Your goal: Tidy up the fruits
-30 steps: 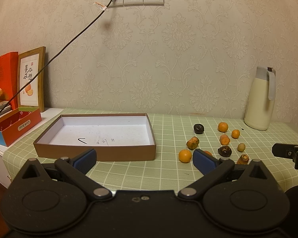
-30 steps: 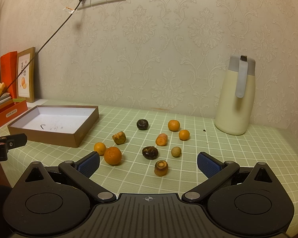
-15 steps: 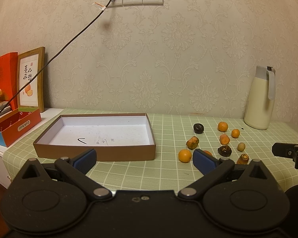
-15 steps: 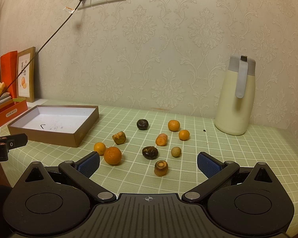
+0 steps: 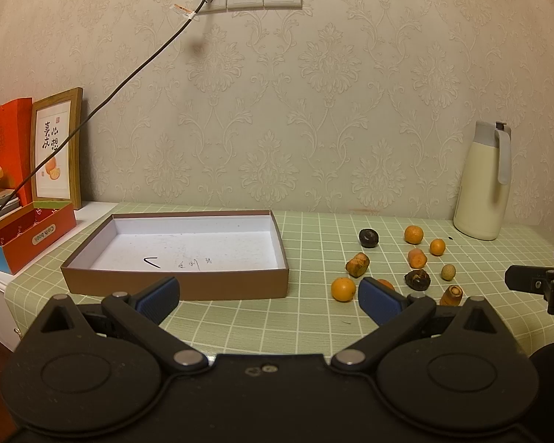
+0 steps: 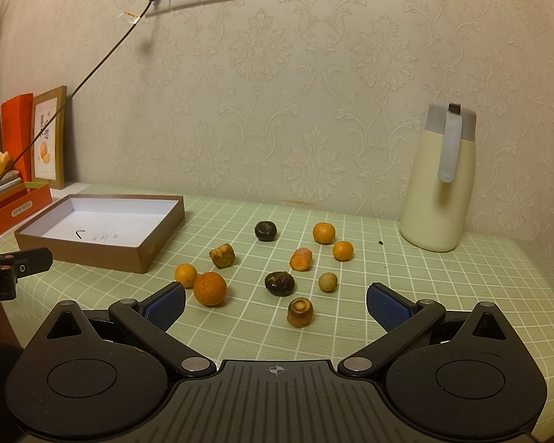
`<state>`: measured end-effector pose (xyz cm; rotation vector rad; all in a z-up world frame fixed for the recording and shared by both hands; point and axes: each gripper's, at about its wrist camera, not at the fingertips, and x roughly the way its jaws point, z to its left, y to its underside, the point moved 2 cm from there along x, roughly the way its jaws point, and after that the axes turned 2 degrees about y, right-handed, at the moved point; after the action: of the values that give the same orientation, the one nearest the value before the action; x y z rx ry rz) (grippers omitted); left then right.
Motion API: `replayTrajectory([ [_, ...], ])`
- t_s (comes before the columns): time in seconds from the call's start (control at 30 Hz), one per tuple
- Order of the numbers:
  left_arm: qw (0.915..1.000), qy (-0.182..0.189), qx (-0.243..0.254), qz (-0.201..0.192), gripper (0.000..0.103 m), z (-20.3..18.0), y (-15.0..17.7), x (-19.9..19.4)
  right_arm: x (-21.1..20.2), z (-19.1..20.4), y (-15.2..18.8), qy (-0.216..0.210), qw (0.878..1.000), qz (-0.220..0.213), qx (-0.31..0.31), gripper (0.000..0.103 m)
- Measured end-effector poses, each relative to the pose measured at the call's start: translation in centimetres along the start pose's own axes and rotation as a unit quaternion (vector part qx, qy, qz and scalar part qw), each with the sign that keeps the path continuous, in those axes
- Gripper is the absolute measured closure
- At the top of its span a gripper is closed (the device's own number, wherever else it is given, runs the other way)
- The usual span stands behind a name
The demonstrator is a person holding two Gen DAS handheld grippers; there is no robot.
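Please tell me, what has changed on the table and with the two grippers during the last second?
Nothing has visibly changed. The left gripper and the right gripper both hover with jaws open and hold nothing. The fruits lie scattered on the green cloth as before, and the box has nothing in it.

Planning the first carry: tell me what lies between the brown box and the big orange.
In the right wrist view, only a smaller orange sits between the brown box and the big orange, on the checked cloth.
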<state>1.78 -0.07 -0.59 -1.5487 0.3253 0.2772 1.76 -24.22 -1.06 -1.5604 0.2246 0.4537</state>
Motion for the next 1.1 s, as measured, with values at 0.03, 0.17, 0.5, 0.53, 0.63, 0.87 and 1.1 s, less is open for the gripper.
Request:
replayTrajectory([
  [0.03, 1.0, 0.0, 0.0, 0.0, 0.006, 0.0, 0.0, 0.0, 0.0, 0.0, 0.0, 0.0, 1.0, 0.0, 0.0, 0.0],
  [0.17, 1.0, 0.0, 0.0, 0.0, 0.006, 0.0, 0.0, 0.0, 0.0, 0.0, 0.0, 0.0, 1.0, 0.0, 0.0, 0.0],
  [0.5, 0.9998, 0.018, -0.003, 0.005, 0.006, 0.0, -0.2, 0.1, 0.1, -0.1, 0.0, -0.01, 1.0, 0.006, -0.002, 0.0],
  [0.53, 0.9997, 0.022, -0.002, 0.01, 0.006, -0.2, -0.4, 0.5, 0.4, 0.0, 0.0, -0.013, 1.0, 0.013, -0.004, 0.0],
  [0.63, 0.9997, 0.025, 0.002, 0.005, 0.006, -0.8, -1.1, 1.6, 1.5, -0.3, -0.5, -0.013, 1.0, 0.02, -0.005, 0.0],
  [0.87, 0.9983, 0.043, 0.039, 0.008, 0.007, -3.9, -0.6, 5.1, 4.7, -1.6, -0.8, 0.007, 0.999, 0.029, -0.012, 0.0],
  [1.1, 0.9957, 0.072, 0.043, 0.039, 0.018, -6.2, 0.8, 8.7, 7.4, -1.8, 0.8, 0.014, 0.998, 0.037, -0.039, 0.0],
])
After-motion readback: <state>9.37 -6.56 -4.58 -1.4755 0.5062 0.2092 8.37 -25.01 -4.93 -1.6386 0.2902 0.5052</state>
